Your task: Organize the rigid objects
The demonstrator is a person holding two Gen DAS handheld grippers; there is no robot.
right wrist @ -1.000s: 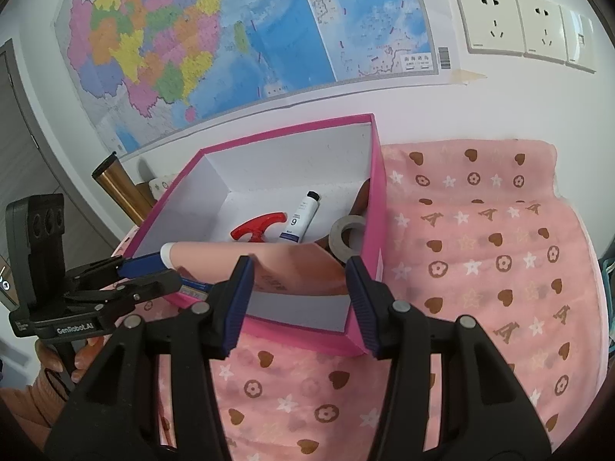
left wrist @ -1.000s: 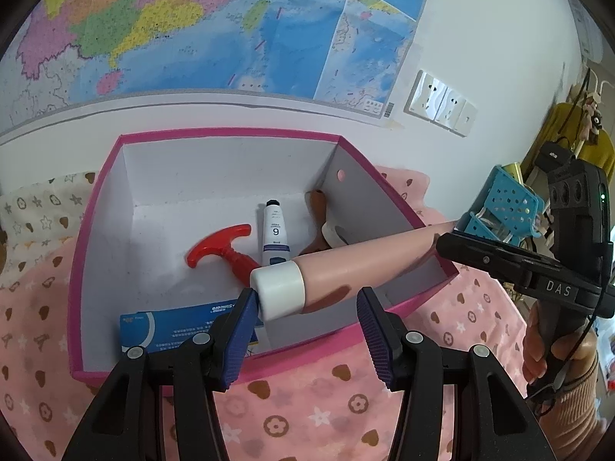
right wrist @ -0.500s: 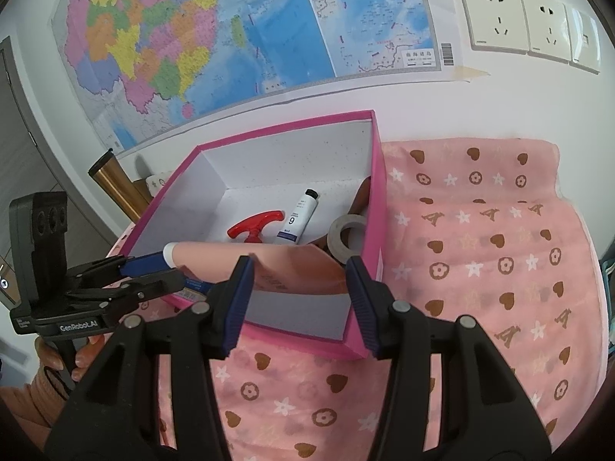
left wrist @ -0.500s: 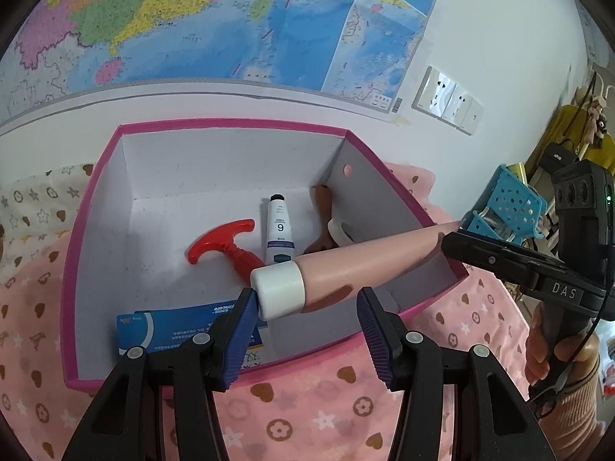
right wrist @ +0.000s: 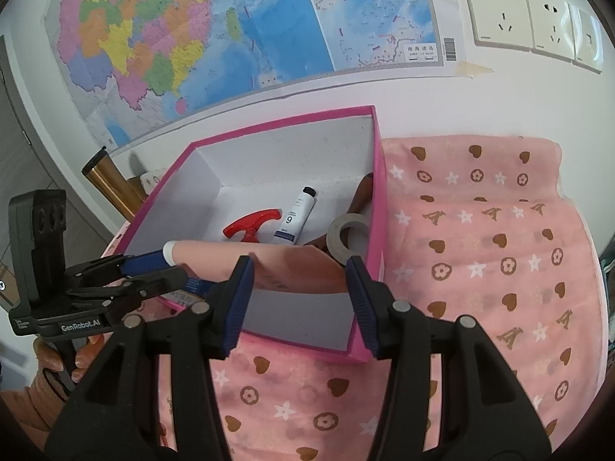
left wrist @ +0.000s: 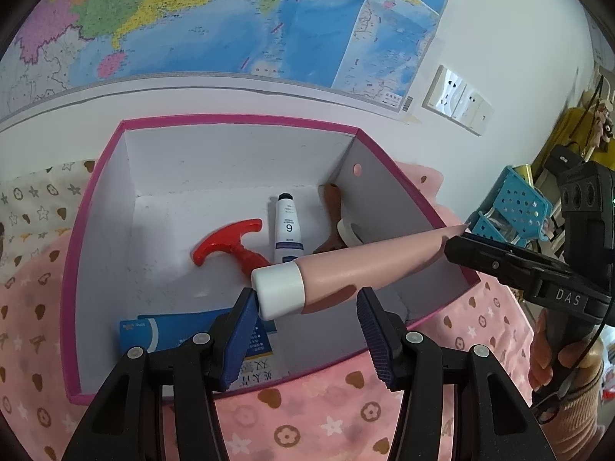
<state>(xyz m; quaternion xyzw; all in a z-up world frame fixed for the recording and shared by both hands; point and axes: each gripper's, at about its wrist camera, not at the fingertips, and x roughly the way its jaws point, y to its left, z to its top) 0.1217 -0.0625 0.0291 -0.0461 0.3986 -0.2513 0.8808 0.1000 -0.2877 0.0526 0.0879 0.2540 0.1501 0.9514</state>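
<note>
Entry: in the pink box (left wrist: 96,207) I count a red T-handle (left wrist: 226,244), paint tube (left wrist: 288,230), tape roll (right wrist: 346,236), blue carton (left wrist: 153,334); a pink tube (left wrist: 365,265), clamped in my right gripper (right wrist: 298,299), hangs over its 5 o'clock rim, undropped; left gripper (left wrist: 305,330) jaws apart.

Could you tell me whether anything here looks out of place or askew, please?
Yes: the pink tube is not lying in the box. It hangs slanted over the box, pinched at its flat tail by the right gripper, with its white cap between the open fingers of the left gripper.
</note>
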